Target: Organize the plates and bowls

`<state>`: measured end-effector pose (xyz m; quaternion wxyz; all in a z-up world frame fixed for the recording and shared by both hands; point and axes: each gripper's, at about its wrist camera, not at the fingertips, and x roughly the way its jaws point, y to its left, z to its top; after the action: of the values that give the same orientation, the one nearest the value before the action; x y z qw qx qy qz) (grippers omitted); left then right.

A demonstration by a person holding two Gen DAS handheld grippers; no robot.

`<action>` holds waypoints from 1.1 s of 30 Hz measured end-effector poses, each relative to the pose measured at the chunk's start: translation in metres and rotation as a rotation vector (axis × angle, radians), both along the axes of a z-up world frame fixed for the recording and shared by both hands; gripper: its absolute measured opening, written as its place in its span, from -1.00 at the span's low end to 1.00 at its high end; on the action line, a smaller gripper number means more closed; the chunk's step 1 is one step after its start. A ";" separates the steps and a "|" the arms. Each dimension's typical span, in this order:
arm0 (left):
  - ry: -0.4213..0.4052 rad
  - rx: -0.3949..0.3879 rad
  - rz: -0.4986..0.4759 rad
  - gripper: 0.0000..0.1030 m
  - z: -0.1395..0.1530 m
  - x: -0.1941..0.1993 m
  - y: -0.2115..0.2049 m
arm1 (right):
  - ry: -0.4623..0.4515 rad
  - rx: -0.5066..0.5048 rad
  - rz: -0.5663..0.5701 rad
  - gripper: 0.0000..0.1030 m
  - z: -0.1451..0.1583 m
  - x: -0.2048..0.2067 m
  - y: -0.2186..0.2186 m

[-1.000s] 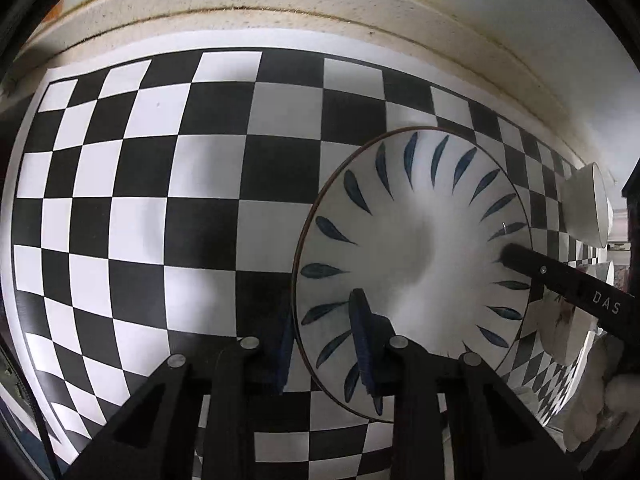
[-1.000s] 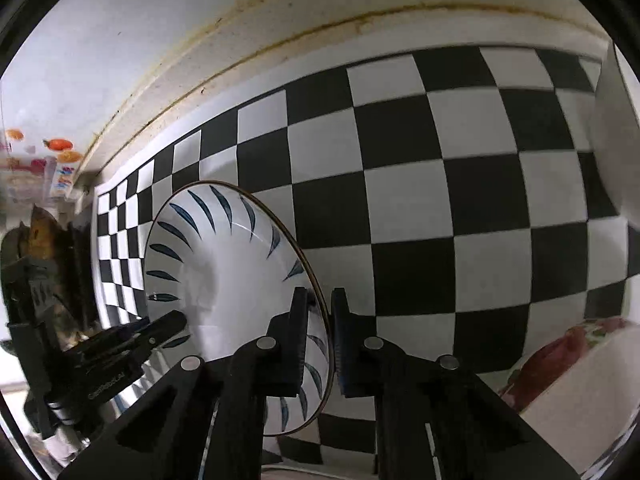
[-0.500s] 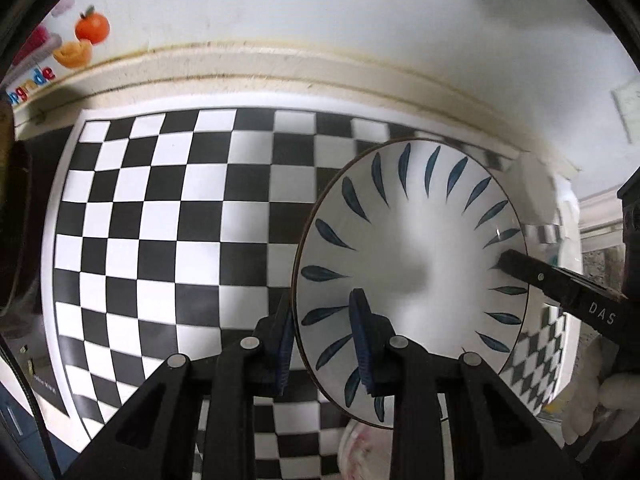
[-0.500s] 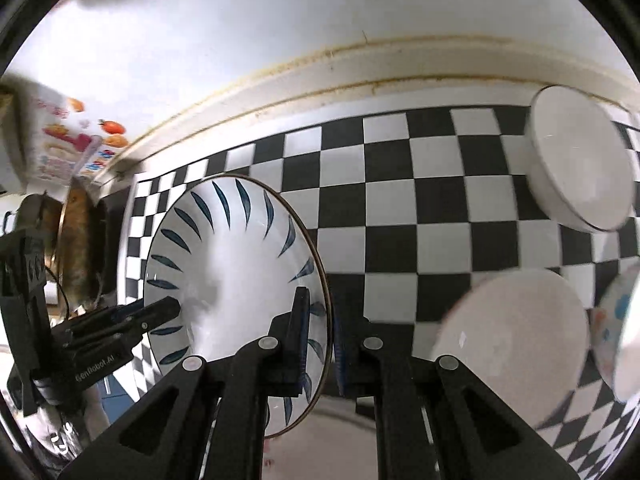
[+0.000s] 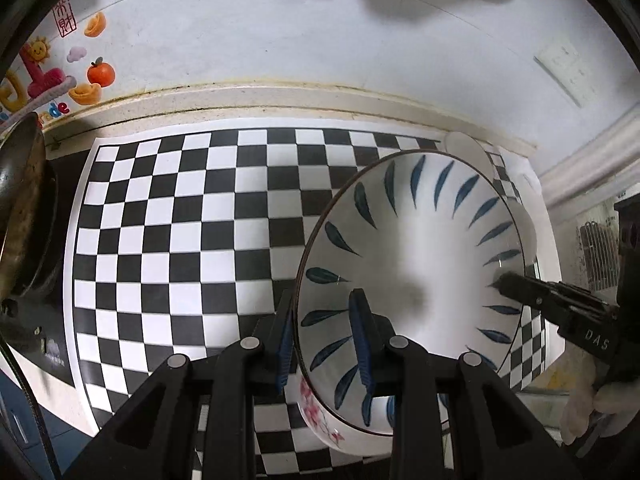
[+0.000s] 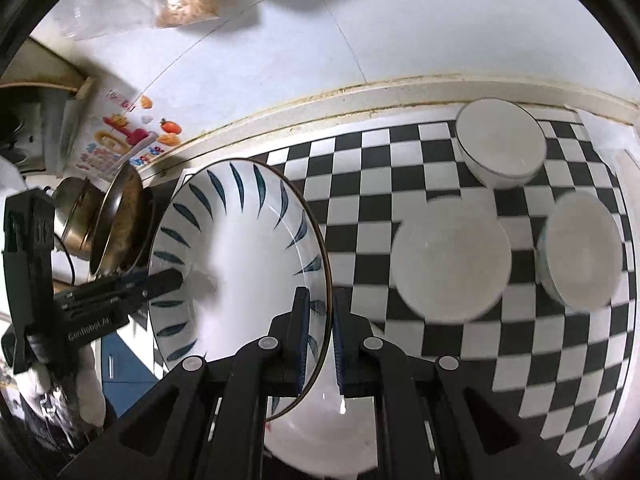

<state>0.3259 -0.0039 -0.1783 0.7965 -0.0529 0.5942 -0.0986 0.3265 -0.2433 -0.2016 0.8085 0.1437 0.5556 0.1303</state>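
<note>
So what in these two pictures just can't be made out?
- Left wrist view: the bowl with pink flowers is mostly hidden behind the blue-leaf plate and the left tool.
- Right wrist view: the white dish under the plate is covered by the right tool, so its shape is unclear.
- Right wrist view: the three white bowls, such as the middle one, are blurred; any pattern is unreadable.

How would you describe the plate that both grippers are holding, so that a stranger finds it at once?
Look above the black-and-white checkered mat that lies along the wall. The plate is held there in the air, clamped at opposite rims by the left gripper and the right gripper. Unlike the plain white bowls on the mat, it has dark blue leaf strokes around its rim.
</note>
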 end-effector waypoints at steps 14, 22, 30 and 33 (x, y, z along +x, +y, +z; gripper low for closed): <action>0.139 0.035 -0.042 -0.53 -0.061 -0.051 -0.024 | 0.062 0.028 -0.037 -0.76 -0.043 -0.070 -0.022; 0.228 0.055 -0.052 -0.53 -0.098 -0.058 -0.034 | 0.135 0.023 -0.062 -0.76 -0.087 -0.082 -0.027; 0.269 0.083 -0.056 -0.53 -0.118 -0.053 -0.040 | 0.185 0.015 -0.071 -0.76 -0.115 -0.080 -0.028; 0.272 0.098 -0.061 -0.53 -0.121 -0.050 -0.045 | 0.199 0.016 -0.076 -0.76 -0.122 -0.076 -0.028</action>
<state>0.2756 -0.0485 -0.2990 0.7071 -0.0086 0.7019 -0.0856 0.2506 -0.2717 -0.3232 0.7527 0.1832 0.6261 0.0889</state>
